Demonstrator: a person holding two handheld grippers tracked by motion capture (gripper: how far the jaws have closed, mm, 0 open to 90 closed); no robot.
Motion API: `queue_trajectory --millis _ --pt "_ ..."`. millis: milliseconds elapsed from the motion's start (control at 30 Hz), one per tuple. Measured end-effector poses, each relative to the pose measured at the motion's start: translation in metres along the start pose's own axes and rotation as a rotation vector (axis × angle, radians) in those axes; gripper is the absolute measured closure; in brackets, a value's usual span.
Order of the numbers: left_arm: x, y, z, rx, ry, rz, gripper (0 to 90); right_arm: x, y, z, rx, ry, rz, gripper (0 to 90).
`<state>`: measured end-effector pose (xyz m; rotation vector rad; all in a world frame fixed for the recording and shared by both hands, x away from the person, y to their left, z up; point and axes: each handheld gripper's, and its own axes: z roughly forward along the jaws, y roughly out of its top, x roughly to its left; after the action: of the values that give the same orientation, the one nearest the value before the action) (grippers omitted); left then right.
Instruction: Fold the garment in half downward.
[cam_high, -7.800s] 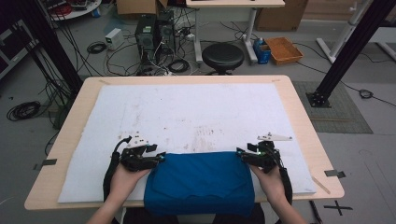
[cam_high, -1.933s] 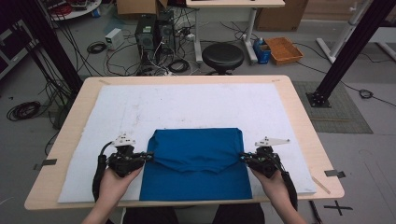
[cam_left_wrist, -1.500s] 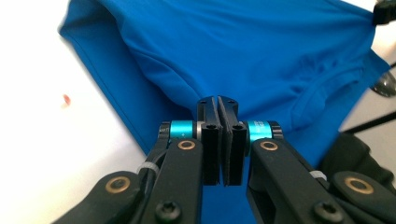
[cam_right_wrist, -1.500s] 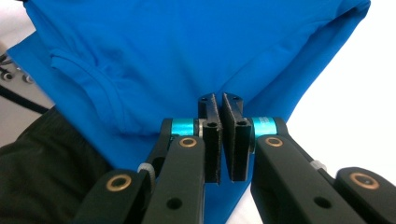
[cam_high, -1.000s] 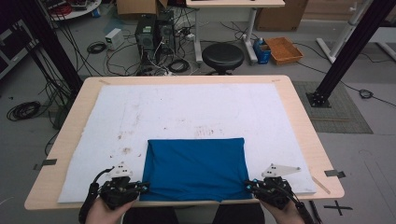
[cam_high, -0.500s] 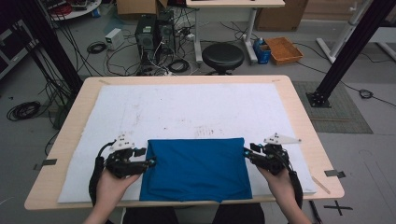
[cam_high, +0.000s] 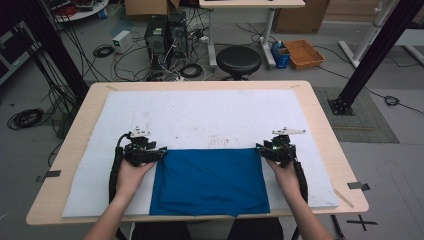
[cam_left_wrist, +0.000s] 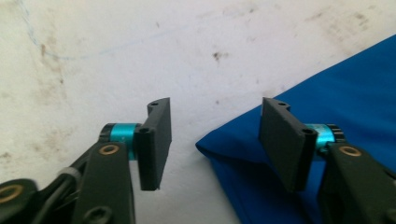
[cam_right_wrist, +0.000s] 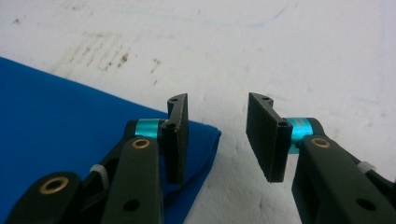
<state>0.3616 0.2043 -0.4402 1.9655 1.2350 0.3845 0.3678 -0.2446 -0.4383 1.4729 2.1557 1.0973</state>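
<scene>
A folded blue cloth (cam_high: 210, 181) lies flat on the white mat (cam_high: 200, 112) at the near middle of the table, its near edge hanging a little over the front. My left gripper (cam_high: 159, 153) stands open at the cloth's far left corner (cam_left_wrist: 205, 142); that corner sits between the jaws, ungripped. Over at the far right corner (cam_right_wrist: 212, 135), my right gripper (cam_high: 260, 149) is open too, one jaw above the cloth and the other above bare mat. The blue cloth (cam_left_wrist: 327, 107) fills the right of the left gripper view, and the blue cloth (cam_right_wrist: 56, 116) the left of the right gripper view.
The white mat carries dark stains (cam_high: 222, 140) just beyond the cloth. The wooden table edge (cam_high: 340, 150) frames the mat. Behind the table stand a black stool (cam_high: 238, 59), computer towers (cam_high: 165, 35) and cables on the floor.
Both grippers went from the near edge up to the cloth's far corners and now stand open there. The cloth went from crumpled to a flat folded rectangle and now reaches farther up the mat.
</scene>
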Motion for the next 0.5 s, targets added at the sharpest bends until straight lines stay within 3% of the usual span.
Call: queue_trajectory --millis 67,167,300,500 --pt "-0.0014 -0.0017 0.0023 0.013 -0.016 0.011 59.3 -0.0003 -0.0025 0.0031 0.015 0.008 -0.007 65.5" --pt "-0.005 -0.0046 0.0031 0.012 0.01 0.041 69.3 0.0005 -0.0063 0.0069 0.039 0.011 -0.028 75.7" --pt "-0.0034 -0.0062 0.0025 0.0 -0.011 0.013 81.1 0.0008 -0.0067 0.0058 0.031 0.018 -0.043 85.7" --pt "-0.0074 -0.0012 0.0043 0.001 -0.001 0.038 83.4 -0.0038 -0.0026 0.0036 0.012 0.014 -0.051 87.7"
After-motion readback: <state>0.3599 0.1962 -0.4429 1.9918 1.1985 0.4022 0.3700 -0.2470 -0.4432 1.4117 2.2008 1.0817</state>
